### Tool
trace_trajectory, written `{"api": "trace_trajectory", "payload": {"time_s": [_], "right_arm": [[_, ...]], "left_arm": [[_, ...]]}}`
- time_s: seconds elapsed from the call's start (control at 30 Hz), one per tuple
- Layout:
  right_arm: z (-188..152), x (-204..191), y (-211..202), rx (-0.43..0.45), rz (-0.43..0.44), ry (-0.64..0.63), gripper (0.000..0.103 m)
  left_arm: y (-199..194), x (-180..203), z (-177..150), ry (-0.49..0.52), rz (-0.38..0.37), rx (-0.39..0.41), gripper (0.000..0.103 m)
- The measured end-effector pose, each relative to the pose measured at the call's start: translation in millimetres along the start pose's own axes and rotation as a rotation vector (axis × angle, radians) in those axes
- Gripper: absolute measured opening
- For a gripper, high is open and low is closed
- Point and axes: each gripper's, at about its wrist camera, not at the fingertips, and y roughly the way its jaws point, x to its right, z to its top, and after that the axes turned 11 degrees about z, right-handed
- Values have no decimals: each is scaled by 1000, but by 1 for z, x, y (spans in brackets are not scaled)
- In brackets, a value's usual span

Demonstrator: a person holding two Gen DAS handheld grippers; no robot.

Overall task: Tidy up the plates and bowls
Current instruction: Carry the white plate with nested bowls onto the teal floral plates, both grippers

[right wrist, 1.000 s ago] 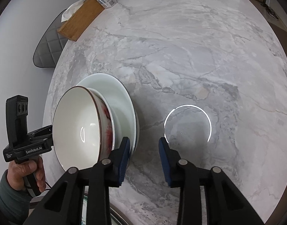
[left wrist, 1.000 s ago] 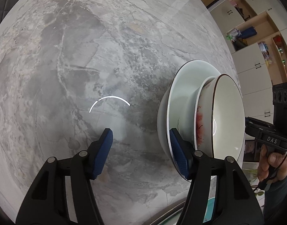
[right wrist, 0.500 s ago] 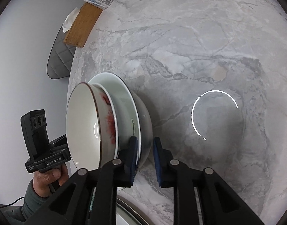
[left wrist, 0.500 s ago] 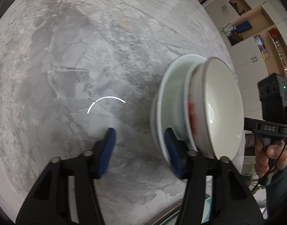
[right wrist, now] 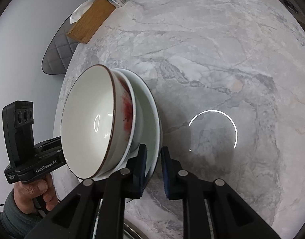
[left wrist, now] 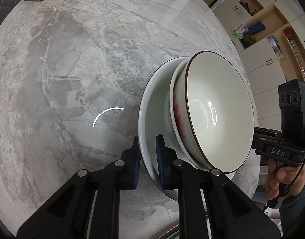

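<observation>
The left tool [left wrist: 147,155] has just been closing and now clamps the near rim of the pale plate [left wrist: 152,107], one blue pad on each face. The right tool [right wrist: 153,166] has also just been closing and grips the same plate [right wrist: 150,111] at its opposite edge. A bowl [left wrist: 218,109] with a brown rim and red smear sits nested in the plate. The stack sits near the counter's [left wrist: 72,69] edge. A wooden box [right wrist: 91,20] lies at the far left.
</observation>
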Motion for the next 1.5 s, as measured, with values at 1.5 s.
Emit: {"api": "trace_trajectory", "payload": {"time_s": [1.5], "right_arm": [[-143,-75,-81,19,-11,-82,16]], "left_arm": [[-147,50,-173,-24,85,59,12]]}}
